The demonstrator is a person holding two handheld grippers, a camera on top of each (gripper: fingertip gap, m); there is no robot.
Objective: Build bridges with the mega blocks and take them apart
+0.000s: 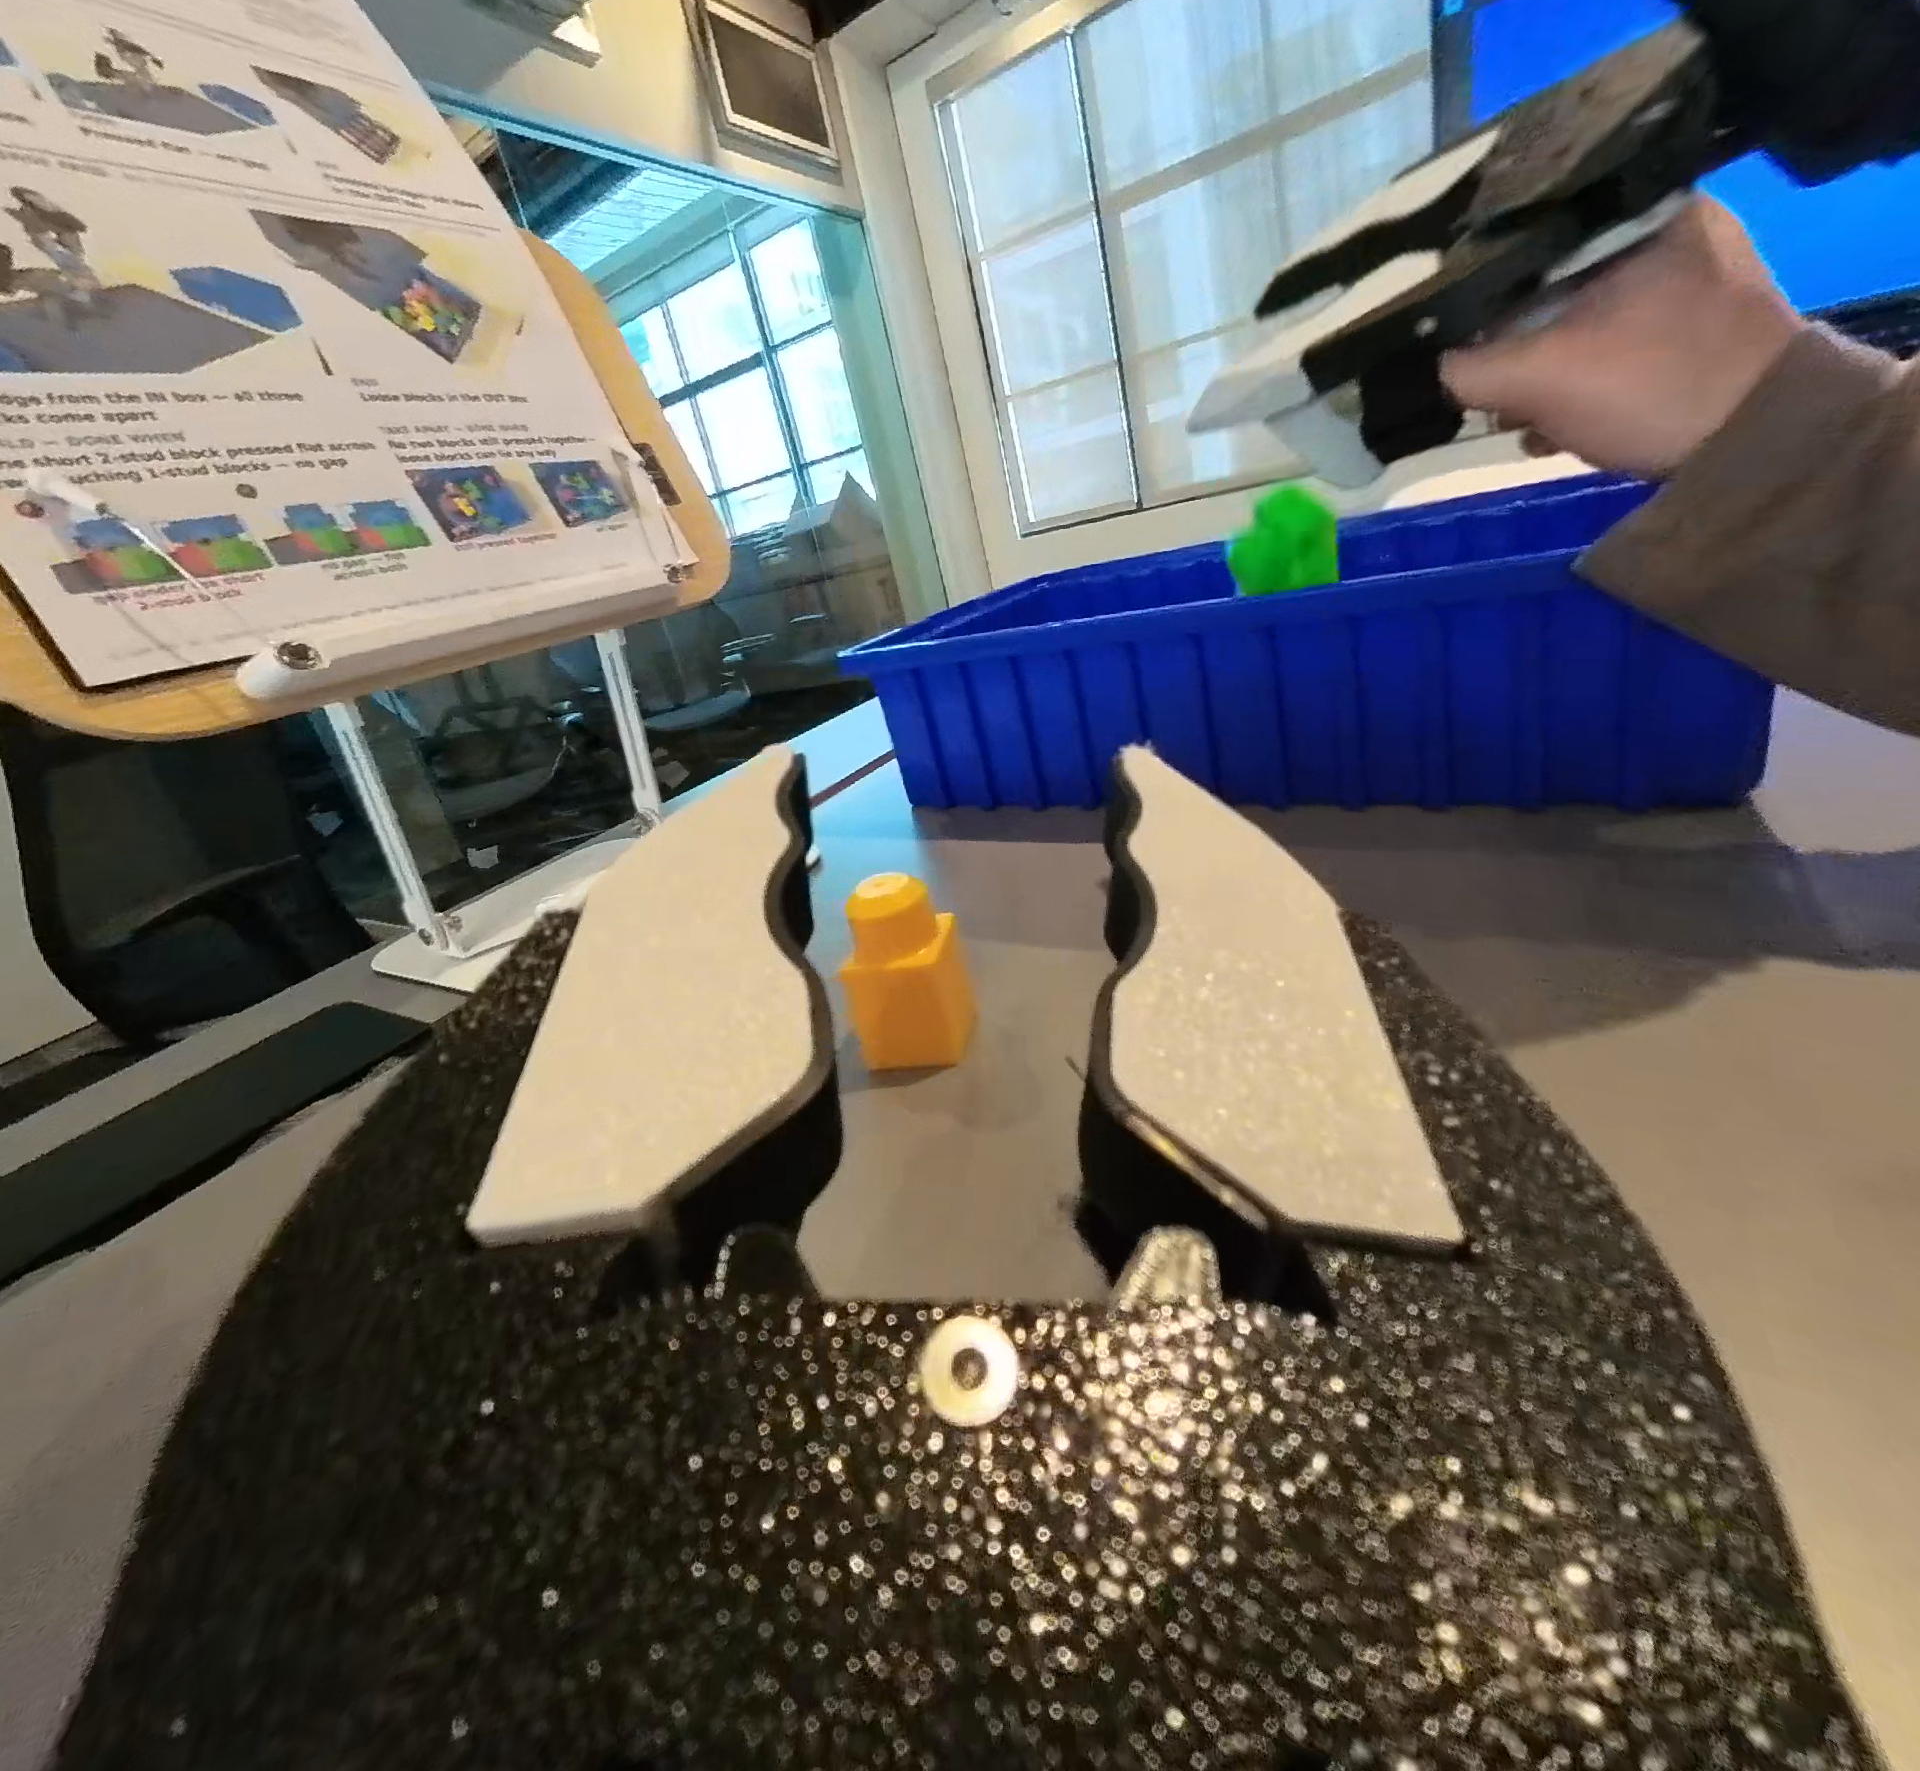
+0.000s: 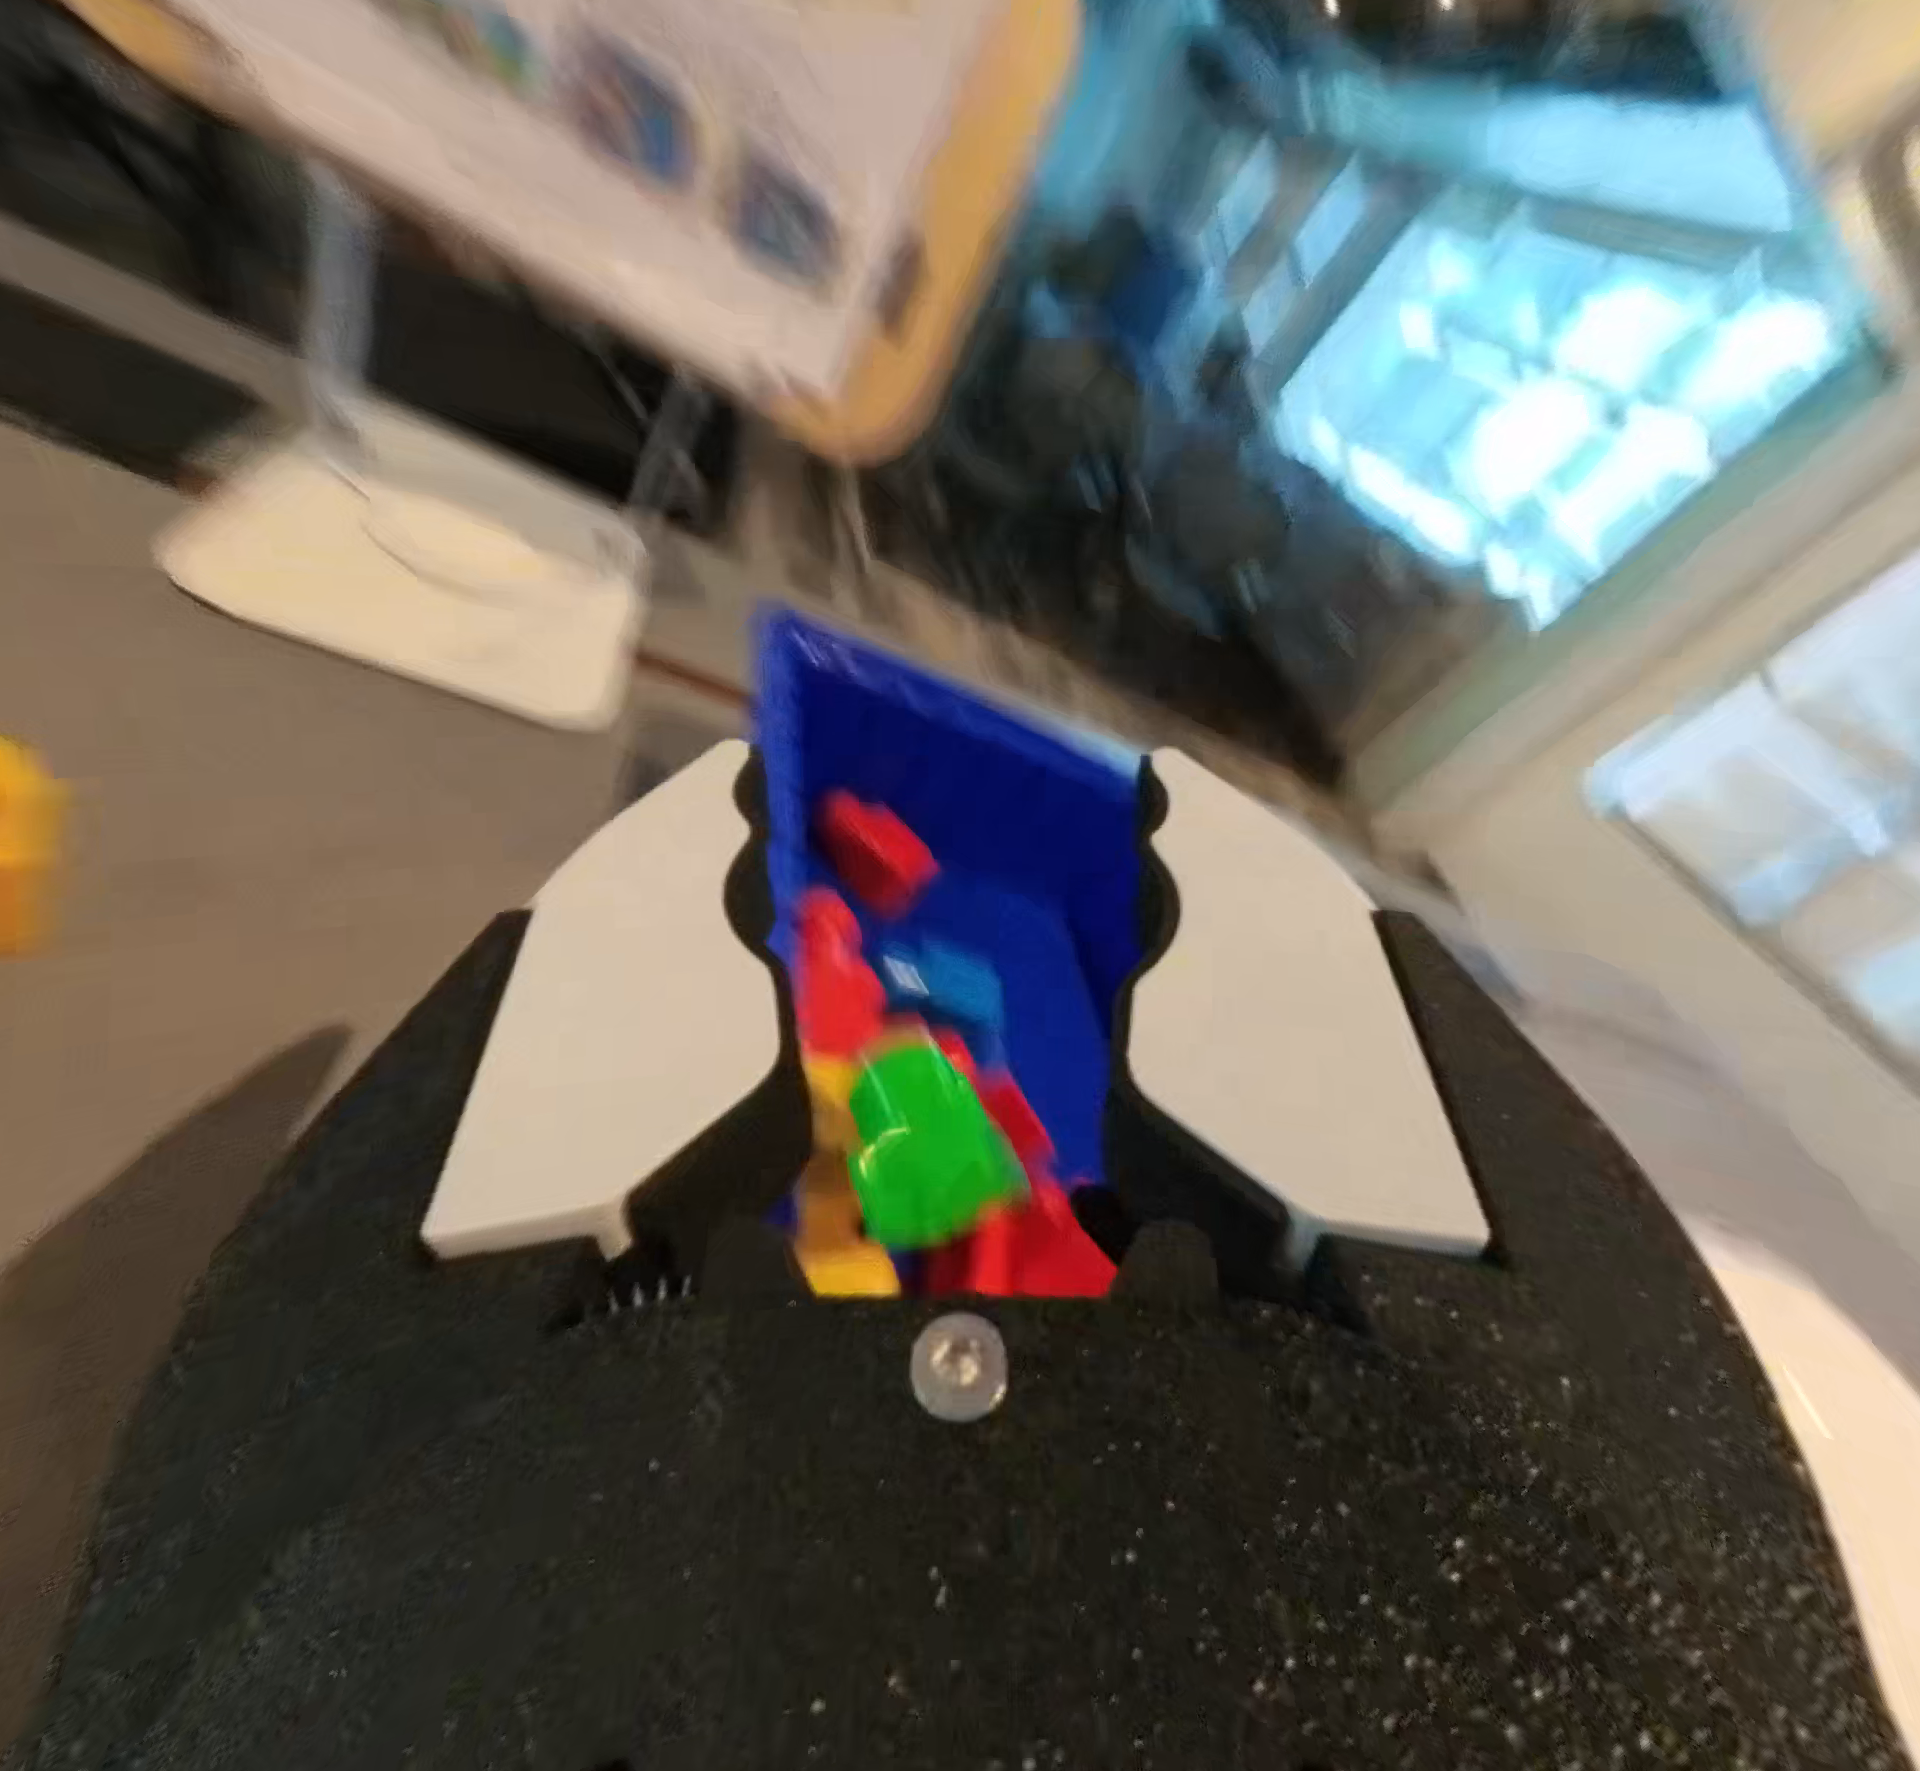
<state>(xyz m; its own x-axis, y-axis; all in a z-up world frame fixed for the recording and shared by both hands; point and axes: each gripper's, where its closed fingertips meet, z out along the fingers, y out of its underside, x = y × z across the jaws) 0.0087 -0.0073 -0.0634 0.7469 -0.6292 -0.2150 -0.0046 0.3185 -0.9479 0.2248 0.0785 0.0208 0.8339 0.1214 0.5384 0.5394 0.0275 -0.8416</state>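
Grey table: orange block between spread left fingers.

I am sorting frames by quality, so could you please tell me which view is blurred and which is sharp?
Right wrist view: heavy motion blur, the blue bin and green block smeared, only the right gripper fairly crisp. Left wrist view: mostly sharp on the yellow block between the open left gripper; wide-angle bending, bright windows.
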